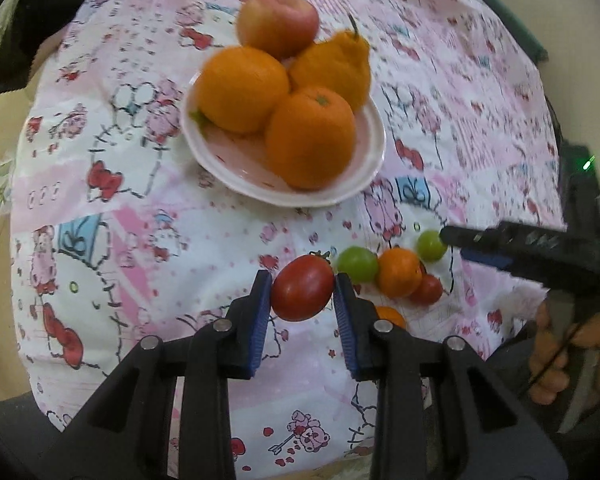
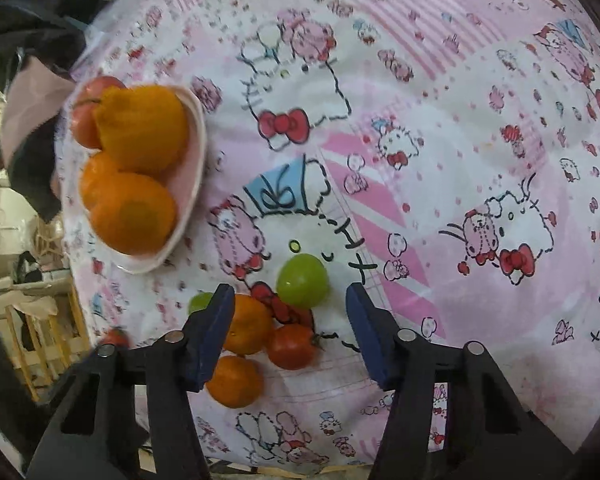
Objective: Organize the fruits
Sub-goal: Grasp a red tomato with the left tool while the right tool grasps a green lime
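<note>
The left gripper points down, its blue pads squeezing a red tomato. The right gripper points down too, its jaws apart and holding nothing. A hand grips its handle.

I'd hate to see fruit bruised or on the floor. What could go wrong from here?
1. The left tool pinches the red tomato only at its sides; it may slip or get crushed.
2. The right tool straddles a green grape in a tight cluster; closing could nudge the orange fruit away.
3. The plate is already crowded.
</note>
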